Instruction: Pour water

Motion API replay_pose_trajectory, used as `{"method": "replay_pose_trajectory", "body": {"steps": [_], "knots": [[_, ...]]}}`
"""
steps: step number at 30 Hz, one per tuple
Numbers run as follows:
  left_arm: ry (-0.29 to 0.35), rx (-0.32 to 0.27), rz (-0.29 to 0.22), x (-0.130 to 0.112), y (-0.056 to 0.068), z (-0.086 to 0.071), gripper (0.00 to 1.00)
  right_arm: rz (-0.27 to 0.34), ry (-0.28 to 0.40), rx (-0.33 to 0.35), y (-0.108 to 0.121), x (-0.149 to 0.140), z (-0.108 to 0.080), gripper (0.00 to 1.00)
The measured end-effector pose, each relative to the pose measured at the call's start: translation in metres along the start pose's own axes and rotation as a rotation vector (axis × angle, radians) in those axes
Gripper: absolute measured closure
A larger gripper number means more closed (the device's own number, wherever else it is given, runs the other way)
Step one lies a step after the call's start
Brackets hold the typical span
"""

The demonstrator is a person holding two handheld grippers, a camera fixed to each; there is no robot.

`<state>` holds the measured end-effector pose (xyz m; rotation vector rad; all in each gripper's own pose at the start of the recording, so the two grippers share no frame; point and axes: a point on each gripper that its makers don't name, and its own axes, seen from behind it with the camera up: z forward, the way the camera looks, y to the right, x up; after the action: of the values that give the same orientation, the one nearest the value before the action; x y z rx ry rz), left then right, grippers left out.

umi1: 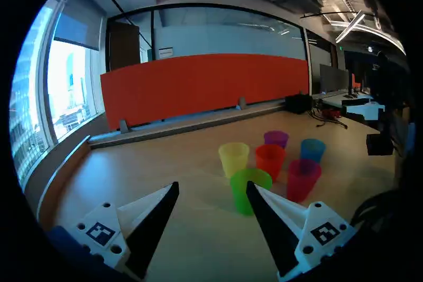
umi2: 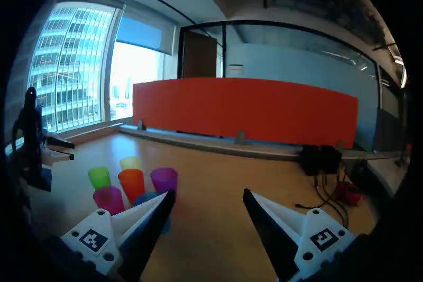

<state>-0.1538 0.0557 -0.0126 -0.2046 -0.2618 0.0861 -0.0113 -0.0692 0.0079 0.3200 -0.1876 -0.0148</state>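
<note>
Both tongs spread wide and empty: left gripper (umi1: 212,183) hovers just short of the green cup (umi1: 239,192), right gripper (umi2: 209,192) over bare desk (umi2: 222,176) beside the group. Six plastic cups (umi1: 270,159) stand upright, packed close; which holds water cannot be told. Risk: wide fingers entering that tight cluster may nudge neighbours and topple one.

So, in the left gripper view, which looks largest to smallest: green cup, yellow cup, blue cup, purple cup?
1. green cup
2. yellow cup
3. blue cup and purple cup: alike, both partly hidden.
Green is nearest, so real sizes may be equal.
</note>
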Motion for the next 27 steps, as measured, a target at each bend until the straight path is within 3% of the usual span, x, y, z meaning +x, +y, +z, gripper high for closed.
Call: {"method": "replay_pose_trajectory", "body": {"steps": [13,21,27], "knots": [[0.175,0.193,-0.017,0.027,-0.022,-0.024,0.06,0.07,0.194,-0.216,0.033,0.038,-0.024,0.0],[0.238,0.248,-0.061,0.038,-0.025,-0.036,0.06,0.125,0.254,-0.308,0.046,0.043,-0.039,0.01],[0.24,0.241,-0.103,0.033,-0.025,-0.035,0.06,0.116,0.263,-0.334,0.046,0.039,-0.042,0.01]]}}
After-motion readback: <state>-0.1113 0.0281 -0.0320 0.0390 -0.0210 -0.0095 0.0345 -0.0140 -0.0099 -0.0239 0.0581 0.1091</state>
